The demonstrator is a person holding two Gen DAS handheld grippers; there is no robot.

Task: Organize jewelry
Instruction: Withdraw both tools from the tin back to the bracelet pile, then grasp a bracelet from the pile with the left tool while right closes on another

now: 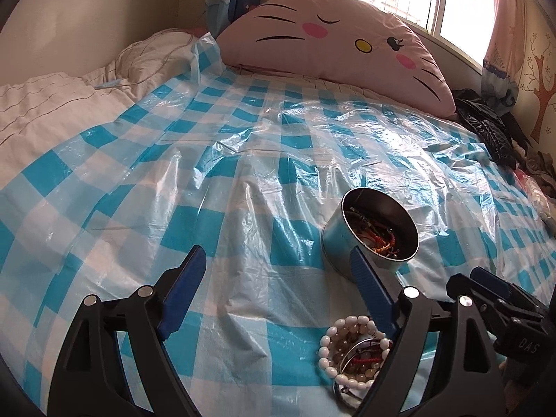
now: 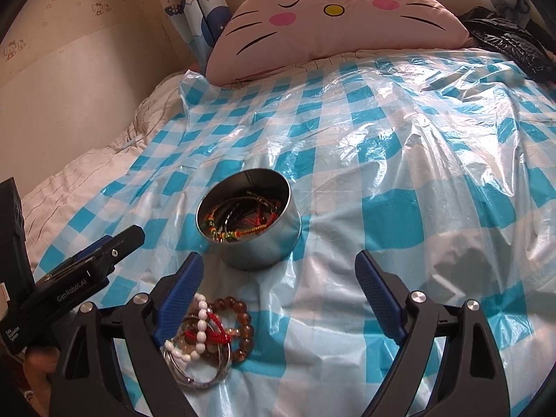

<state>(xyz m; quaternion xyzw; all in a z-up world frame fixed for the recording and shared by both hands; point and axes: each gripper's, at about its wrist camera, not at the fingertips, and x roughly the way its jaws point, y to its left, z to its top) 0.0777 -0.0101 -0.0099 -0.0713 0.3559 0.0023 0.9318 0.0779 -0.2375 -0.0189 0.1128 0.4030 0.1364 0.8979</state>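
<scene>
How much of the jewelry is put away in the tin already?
Part of it. The round metal tin already holds some string bracelets. Nothing is in hand: the left gripper and right gripper are both open and empty. Left to do: a pile with a white bead bracelet, a brown bead bracelet and a red cord lies on the checked plastic sheet.

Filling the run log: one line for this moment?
left gripper: open | right gripper: open | bracelets: loose on sheet | tin: holds some

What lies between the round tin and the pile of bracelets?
Only bare checkered plastic sheet separates the tin from the bracelet pile, seen best in the right wrist view.
</scene>
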